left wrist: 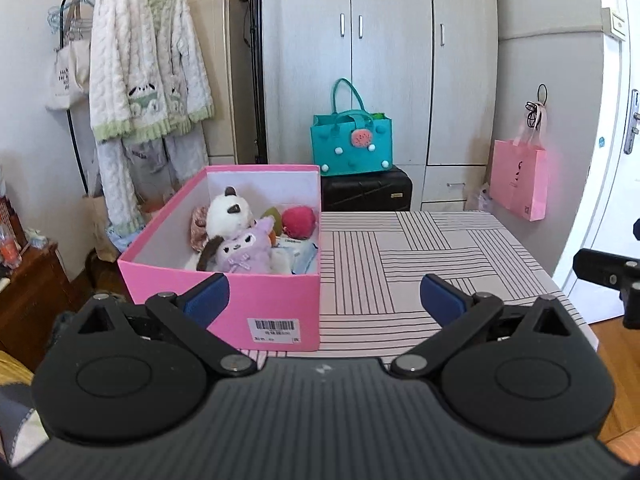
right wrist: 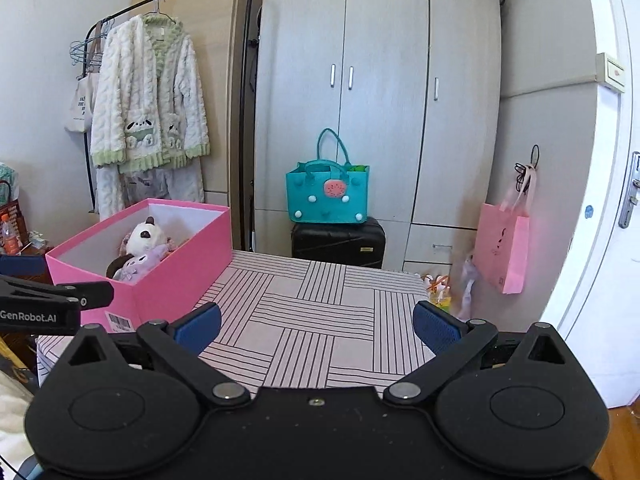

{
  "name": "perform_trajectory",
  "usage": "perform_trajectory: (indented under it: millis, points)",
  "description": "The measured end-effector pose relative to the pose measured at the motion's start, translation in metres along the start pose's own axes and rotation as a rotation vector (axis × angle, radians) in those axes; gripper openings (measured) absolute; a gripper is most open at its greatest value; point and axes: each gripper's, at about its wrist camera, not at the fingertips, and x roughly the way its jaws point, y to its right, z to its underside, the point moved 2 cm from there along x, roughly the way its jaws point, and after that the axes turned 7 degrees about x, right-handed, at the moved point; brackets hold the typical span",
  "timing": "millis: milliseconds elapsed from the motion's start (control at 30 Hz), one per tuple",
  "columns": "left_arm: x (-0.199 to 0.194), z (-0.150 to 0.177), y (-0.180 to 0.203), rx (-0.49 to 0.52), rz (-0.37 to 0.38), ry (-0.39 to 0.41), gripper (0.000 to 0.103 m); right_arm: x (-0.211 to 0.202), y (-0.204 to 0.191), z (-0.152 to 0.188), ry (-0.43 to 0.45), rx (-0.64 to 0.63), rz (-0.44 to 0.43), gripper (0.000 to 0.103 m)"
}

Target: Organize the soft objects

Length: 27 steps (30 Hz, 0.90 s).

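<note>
A: How are the claws sitting?
B: Both the left claw [left wrist: 324,300] and right claw [right wrist: 316,326] are gaping wide, gripping nothing, hovering above the striped tabletop [right wrist: 320,320].
A: The toys?
B: They're lying in the pink box [left wrist: 240,300] ahead-left of the left claw, its long axis running away: a white plush [left wrist: 228,216], a purple plush [left wrist: 244,252], a red ball [left wrist: 298,222].

Both views are bright with soft, even daylight — shadows are faint. Fisheye distortion bows the wardrobe [right wrist: 380,100] and door frame [left wrist: 616,120] toward the edges. The pink bag [left wrist: 519,178] glows slightly overexposed — otherwise focus is fairly sharp.
</note>
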Motion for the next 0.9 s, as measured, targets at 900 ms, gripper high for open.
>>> perform_trajectory:
  millis: [900]
  points:
    - [0.005, 0.009, 0.007, 0.04, -0.05, -0.013, 0.103, 0.017, -0.001, 0.016, 0.005, 0.003, 0.069, 0.103]
